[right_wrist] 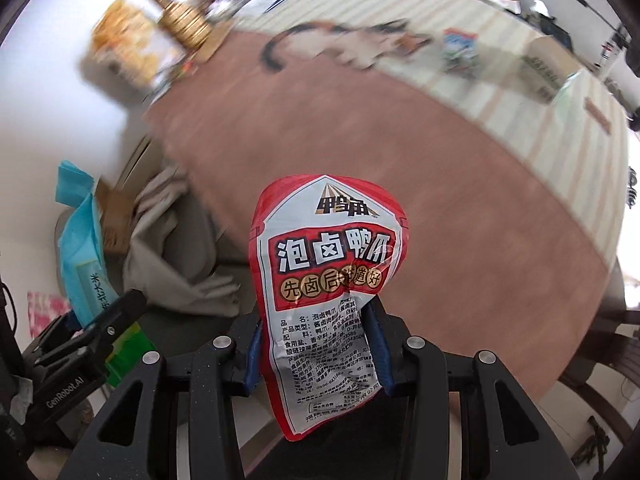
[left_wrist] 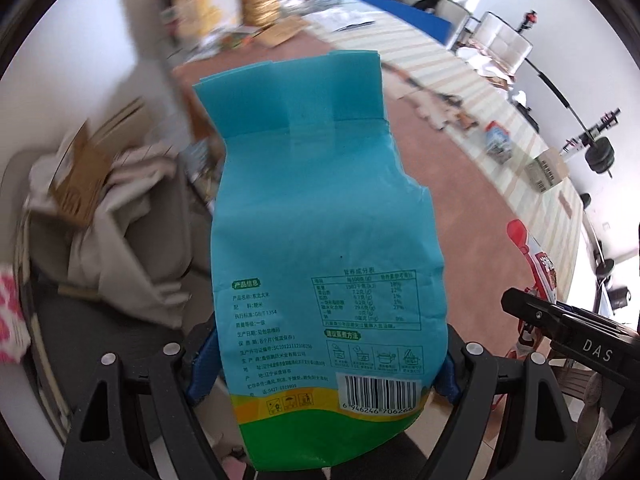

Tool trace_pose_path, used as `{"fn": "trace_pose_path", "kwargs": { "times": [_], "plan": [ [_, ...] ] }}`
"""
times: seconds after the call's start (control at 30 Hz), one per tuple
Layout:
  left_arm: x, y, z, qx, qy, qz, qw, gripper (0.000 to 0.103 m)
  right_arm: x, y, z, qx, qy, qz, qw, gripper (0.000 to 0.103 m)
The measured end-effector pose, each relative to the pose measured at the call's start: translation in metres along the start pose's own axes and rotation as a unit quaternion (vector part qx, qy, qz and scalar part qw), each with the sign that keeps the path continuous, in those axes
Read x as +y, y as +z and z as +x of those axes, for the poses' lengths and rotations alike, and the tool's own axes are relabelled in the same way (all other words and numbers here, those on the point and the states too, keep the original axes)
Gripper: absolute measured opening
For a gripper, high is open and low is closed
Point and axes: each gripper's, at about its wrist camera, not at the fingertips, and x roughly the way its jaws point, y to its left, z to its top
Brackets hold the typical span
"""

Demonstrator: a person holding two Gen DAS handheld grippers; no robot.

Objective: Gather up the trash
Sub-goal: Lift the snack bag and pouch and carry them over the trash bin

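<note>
Each hand-held gripper has matte black ribbed arms, silver round screws, blue finger pads and white lettering

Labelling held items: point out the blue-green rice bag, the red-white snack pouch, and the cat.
blue-green rice bag (left_wrist: 320, 216), left wrist view, plain blue middle.
red-white snack pouch (right_wrist: 332, 256), right wrist view, red title panel.
cat (right_wrist: 344, 42), right wrist view, blurred body.

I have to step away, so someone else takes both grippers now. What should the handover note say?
Left gripper: shut on the blue rice bag, held in the air.
Right gripper: shut on the red snack packet, also lifted.
Done: two pieces of trash picked up.
Left: drop both into a bin; none is clearly in view. More litter, such as a small blue packet, lies on the striped mat.
</note>
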Motion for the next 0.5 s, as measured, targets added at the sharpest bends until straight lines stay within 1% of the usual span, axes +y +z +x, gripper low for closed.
{"fn": "trace_pose_path", "kwargs": {
  "times": [0.07,0.13,0.2,0.27,0.37,0.5],
  "plan": [
    [0.028,-0.020,0.004,0.013,0.003,-0.022,0.9997,0.082,0.026,-0.022,0.020,0.021,0.003,-0.016,1.000,0.046],
    [0.058,-0.043,0.017,0.034,0.010,-0.048,0.9982,0.082,0.049,-0.041,0.044,0.044,0.005,-0.031,0.999,0.045],
    [0.088,-0.065,0.039,0.062,0.012,-0.078,0.9949,0.082,0.067,-0.058,0.070,0.064,0.004,-0.047,0.997,0.045],
    [0.113,-0.087,0.065,0.087,0.013,-0.106,0.9905,0.082,0.083,-0.077,0.106,0.087,-0.001,-0.064,0.994,0.045],
    [0.151,-0.120,0.114,0.122,0.005,-0.153,0.9806,0.082,0.096,-0.101,0.166,0.123,-0.005,-0.084,0.989,0.045],
    [0.192,-0.162,0.199,0.173,-0.022,-0.211,0.9618,0.082,0.096,-0.129,0.252,0.165,-0.009,-0.098,0.981,0.045]
  ]
}}
